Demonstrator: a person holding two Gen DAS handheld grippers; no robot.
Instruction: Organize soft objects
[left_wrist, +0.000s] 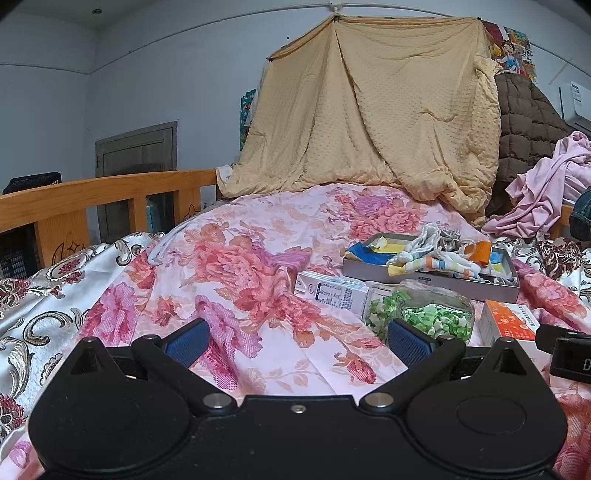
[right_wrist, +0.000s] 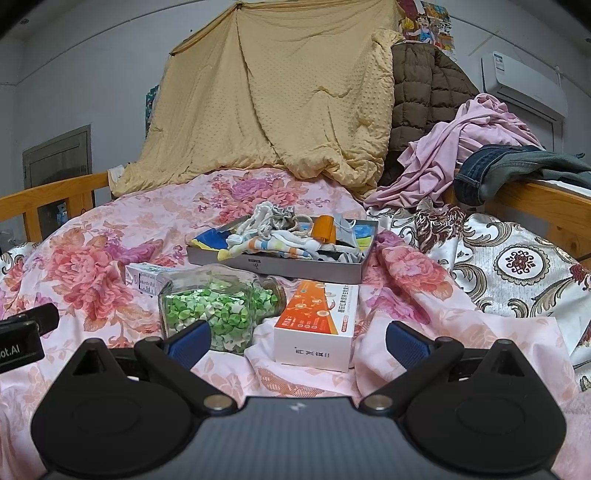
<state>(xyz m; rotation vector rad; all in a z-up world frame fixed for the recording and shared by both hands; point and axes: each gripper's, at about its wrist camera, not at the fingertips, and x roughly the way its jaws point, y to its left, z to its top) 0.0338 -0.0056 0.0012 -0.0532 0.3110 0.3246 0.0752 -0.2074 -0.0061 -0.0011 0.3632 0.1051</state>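
Both your grippers gape wide, empty; from your right gripper (right_wrist: 297, 341) the sock tray (right_wrist: 258, 263) lies at twelve o'clock, long axis crosswise; from your left gripper (left_wrist: 295, 341), two o'clock, farther.

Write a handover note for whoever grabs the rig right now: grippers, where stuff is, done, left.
Left gripper: open, empty, low over the floral sheet.
Right gripper: open, empty, facing the orange box.
Socks are heaped in the grey tray mid-bed, unsorted. In front of it: a jar of green stars on its side and a small carton.
Pink clothes and jeans lie loose on the right rail.
Done: nothing visibly sorted. Left: sort socks, gather the clothes.
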